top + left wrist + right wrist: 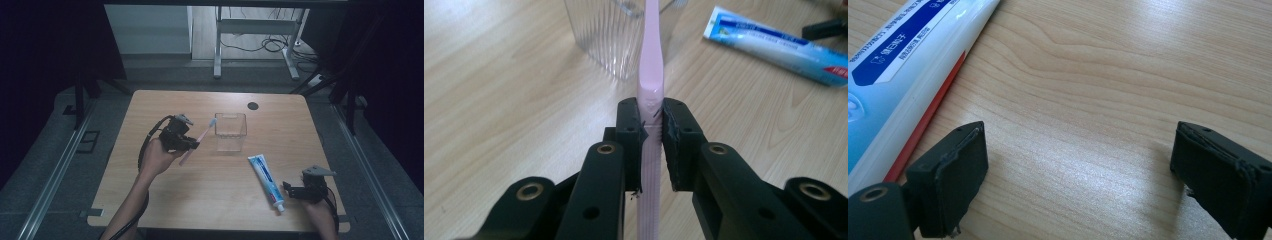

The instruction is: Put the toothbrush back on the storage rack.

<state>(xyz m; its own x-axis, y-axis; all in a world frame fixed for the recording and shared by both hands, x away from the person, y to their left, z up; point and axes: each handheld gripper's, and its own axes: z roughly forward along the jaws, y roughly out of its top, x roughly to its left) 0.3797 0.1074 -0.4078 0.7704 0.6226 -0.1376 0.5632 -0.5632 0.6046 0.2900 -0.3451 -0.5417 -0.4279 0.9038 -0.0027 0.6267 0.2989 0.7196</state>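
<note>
My left gripper [191, 144] is shut on a pink toothbrush [196, 142], held above the table left of centre. The brush's white head points toward a clear plastic cup [231, 131] standing mid-table. In the left gripper view the pink toothbrush [650, 75] is clamped between both pads [632, 135], its handle running up in front of the clear cup [611, 35]. A blue-and-white toothpaste tube [266, 179] lies flat at the right front. My right gripper [288, 191] rests open beside the tube's cap end. The toothpaste tube [903, 65] lies left of my right gripper [1078, 170] in the right gripper view, outside the jaws.
The wooden table [165, 200] has a round black cable hole [253, 106] near its far edge. Dark floor and metal rails [55, 170] flank both sides. A white desk frame [255, 40] with cables stands beyond the table.
</note>
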